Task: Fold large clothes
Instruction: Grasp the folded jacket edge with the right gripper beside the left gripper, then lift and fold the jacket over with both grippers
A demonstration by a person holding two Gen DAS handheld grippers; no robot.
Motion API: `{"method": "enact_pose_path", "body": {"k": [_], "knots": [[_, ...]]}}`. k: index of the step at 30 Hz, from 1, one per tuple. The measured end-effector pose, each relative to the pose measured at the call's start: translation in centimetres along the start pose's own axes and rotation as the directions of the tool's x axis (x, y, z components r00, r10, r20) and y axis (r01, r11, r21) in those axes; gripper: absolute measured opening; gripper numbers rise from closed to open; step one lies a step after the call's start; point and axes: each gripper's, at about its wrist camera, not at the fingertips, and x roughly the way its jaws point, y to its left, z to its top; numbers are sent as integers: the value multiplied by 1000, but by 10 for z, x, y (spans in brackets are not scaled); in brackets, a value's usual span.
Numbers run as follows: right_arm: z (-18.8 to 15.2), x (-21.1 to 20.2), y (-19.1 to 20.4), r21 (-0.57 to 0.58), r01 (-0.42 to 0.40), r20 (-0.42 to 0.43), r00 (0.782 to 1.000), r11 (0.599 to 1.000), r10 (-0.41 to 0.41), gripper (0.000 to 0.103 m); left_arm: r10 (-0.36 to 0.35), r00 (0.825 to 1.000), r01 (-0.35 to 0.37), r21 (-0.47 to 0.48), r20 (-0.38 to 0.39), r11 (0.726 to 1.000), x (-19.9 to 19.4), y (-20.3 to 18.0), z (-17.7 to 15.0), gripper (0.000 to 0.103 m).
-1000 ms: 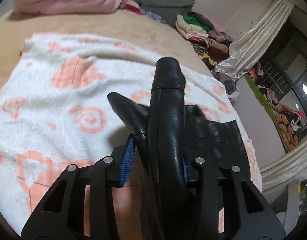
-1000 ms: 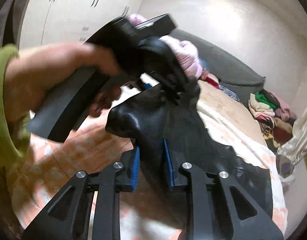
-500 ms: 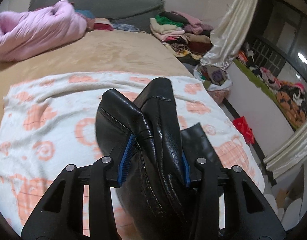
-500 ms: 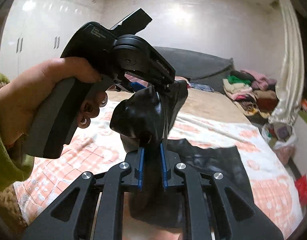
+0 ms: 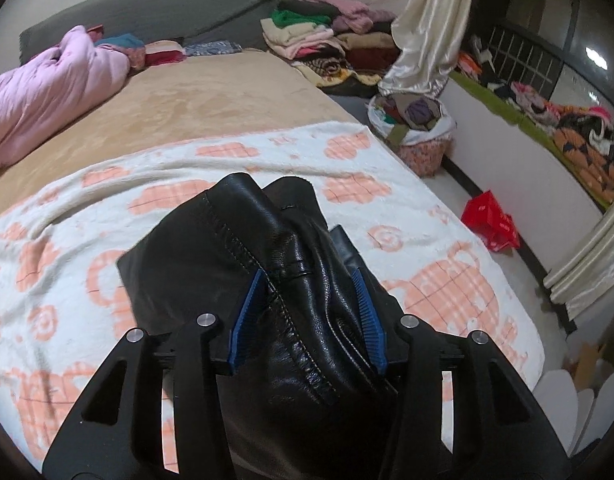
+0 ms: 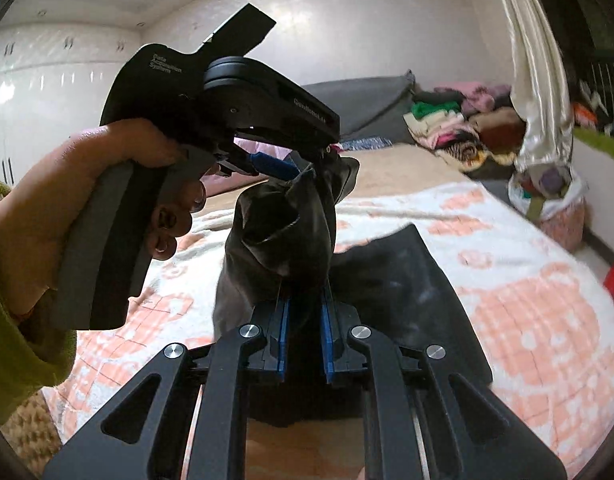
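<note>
1. The black leather garment (image 5: 291,320) hangs from both grippers above the bed; its lower part, a flat black panel (image 6: 399,280), lies on the white blanket with orange patterns (image 5: 387,184). Which garment it is I cannot tell.
2. Its long axis runs from the gathered top edge at the grippers down to that resting panel, so it drapes steeply rather than lying flat.
3. The left gripper (image 5: 307,320) has its blue pads (image 5: 245,320) pressed in on a thick bunched fold with a stitched seam. The pads stand fairly wide apart because the bundle between them is bulky.
4. The right gripper (image 6: 303,340) has its blue pads much closer together, pinching a thinner gather of the same leather.
5. In the right wrist view the left gripper (image 6: 291,170), held in the person's left hand (image 6: 107,184), grips the garment higher up and just beyond the right one. The two holds are near each other, with a short hump of leather between them.
6. Judgement: the coming move turns on this closeness. The grippers probably need to draw apart along the top edge to spread it, then carry it out over the resting panel.
7. The left hold sits nearer the far end of the blanket, so it looks better placed to lead.
</note>
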Motion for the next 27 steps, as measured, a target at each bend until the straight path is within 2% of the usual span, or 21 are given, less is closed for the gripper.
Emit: {"method": "enact_pose_path", "body": {"k": [5,9,10,13,16,19,20,22,23,24,25,26,27], "knots": [[-14,2,-31,148,-29,-60,997,989,38,12,6,999,-5,22,-50,1000,28,-25,-4,37],[-37,18,-60,300,-30,-159,984,953,81,12,-22,997,22,1,-79,1000,44,-36,-6,37],[-45,23,-70,355,-25,-189,977,935,98,12,-31,996,31,-1,-80,1000,45,-38,-5,39],[-56,23,-84,451,-56,-194,968,891,159,12,-42,998,42,5,-50,999,36,-33,-6,53],[-57,22,-86,457,-58,-196,967,888,164,15,-11,1000,10,-19,-9,1000,20,-8,-15,63],[-57,23,-89,476,-56,-202,964,878,171,29,75,997,-75,-61,-1,995,7,33,-41,69],[-55,25,-93,481,-57,-204,963,875,175,37,91,996,-92,-78,-16,993,7,47,-54,69],[-51,28,-93,505,-71,-200,960,860,196,50,87,994,-93,-108,-64,990,12,67,-76,69],[-47,32,-96,507,-80,-197,959,858,206,59,75,994,-84,-117,-80,990,16,72,-85,69],[-40,30,-92,504,-101,-182,958,858,220,71,68,994,-78,-119,-87,990,18,74,-91,69],[-32,29,-91,499,-113,-166,961,859,223,77,69,994,-79,-113,-89,990,21,74,-97,69],[-21,29,-90,491,-118,-151,964,863,217,90,69,994,-79,-107,-87,991,22,72,-100,69],[-12,31,-90,478,-114,-148,967,871,208,95,65,994,-74,-105,-86,992,22,71,-101,69]]}}
